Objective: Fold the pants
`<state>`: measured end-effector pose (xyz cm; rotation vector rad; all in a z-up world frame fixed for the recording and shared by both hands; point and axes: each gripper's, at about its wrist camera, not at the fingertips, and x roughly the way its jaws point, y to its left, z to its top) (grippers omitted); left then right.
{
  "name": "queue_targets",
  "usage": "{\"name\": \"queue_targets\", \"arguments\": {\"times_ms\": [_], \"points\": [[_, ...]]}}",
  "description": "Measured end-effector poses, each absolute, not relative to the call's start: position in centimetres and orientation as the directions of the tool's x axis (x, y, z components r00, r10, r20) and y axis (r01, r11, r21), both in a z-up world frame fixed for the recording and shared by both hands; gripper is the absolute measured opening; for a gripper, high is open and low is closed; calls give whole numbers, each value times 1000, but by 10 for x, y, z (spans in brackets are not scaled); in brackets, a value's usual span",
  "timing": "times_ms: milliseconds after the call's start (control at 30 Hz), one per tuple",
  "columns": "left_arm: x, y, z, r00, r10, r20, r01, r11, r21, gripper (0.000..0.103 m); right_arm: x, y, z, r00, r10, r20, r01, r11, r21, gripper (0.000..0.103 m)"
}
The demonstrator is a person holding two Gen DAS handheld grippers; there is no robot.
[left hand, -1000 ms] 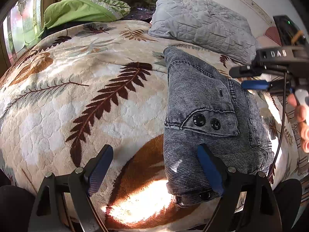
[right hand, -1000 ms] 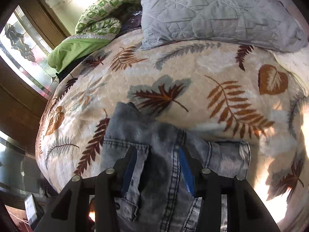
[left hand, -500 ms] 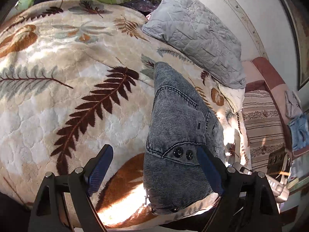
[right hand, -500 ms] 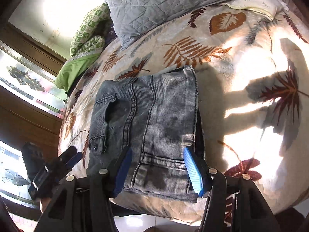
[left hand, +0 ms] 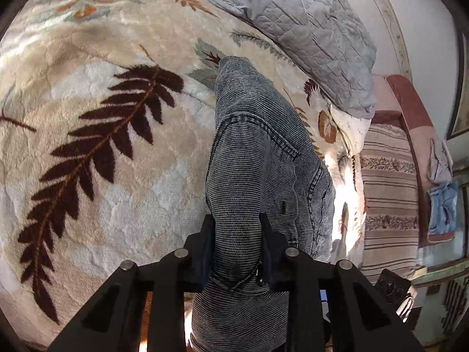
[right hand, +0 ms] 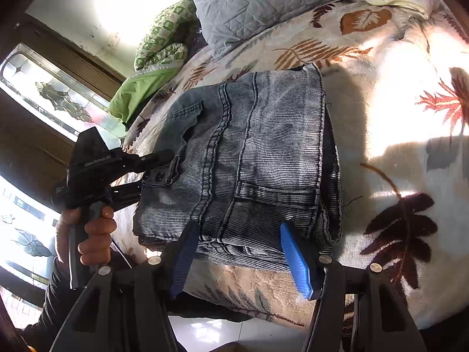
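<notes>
The grey denim pants [right hand: 258, 158] lie folded into a thick stack on the leaf-print blanket [right hand: 395, 102]. My left gripper [left hand: 236, 252] is shut on the near left edge of the pants [left hand: 252, 158], the cloth bunched between its jaws. It also shows in the right wrist view [right hand: 152, 161], clamped at the stack's left side near the two buttons. My right gripper [right hand: 239, 258] is open, its blue pads just in front of the stack's near edge, holding nothing.
A grey quilted pillow [left hand: 307, 32] lies at the head of the bed, with green bedding [right hand: 146, 88] beside it. A striped sofa [left hand: 390, 199] with blue clothes [left hand: 442, 208] stands beside the bed. The bed's near edge [right hand: 249, 302] drops to a tiled floor.
My left gripper has moved right onto the pants' edge and shut on it. My right gripper has pulled back to the near edge and stays open.
</notes>
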<state>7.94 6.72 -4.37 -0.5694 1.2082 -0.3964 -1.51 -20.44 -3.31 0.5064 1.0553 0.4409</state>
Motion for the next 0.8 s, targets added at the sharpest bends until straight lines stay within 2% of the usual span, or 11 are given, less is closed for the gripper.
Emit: {"name": "queue_targets", "arguments": {"times_ms": [100, 167, 300, 400, 500, 567, 667, 700, 800], "points": [[73, 48, -37, 347, -455, -820, 106, 888, -447, 23, -16, -206, -36, 424, 575, -699, -106, 799, 592, 62], [74, 41, -36, 339, -420, -842, 161, 908, -388, 25, -14, -204, -36, 424, 573, -701, -108, 801, 589, 62], [78, 55, -25, 334, -437, -835, 116, 898, -424, 48, -16, -206, -21, 421, 562, -712, -97, 808, 581, 62], [63, 73, -11, 377, -518, -768, 112, 848, -517, 62, -17, -212, 6, 479, 568, -670, -128, 800, 586, 62], [46, 78, -4, 396, -574, -717, 105, 804, -585, 64, -2, -215, 17, 490, 592, -640, -134, 777, 615, 63], [39, 70, -14, 359, -576, -735, 106, 807, -581, 64, 11, -216, 6, 469, 615, -634, -123, 757, 642, 64], [35, 50, -38, 312, -405, -859, 97, 913, -395, 64, 26, -218, -39, 367, 621, -693, -16, 748, 663, 64], [32, 49, -40, 327, -392, -860, 97, 919, -383, 64, 24, -222, -39, 398, 629, -668, -24, 735, 678, 63], [25, 45, -27, 389, -332, -859, 92, 942, -322, 64, 14, -223, -18, 435, 580, -689, -29, 774, 633, 63]]}}
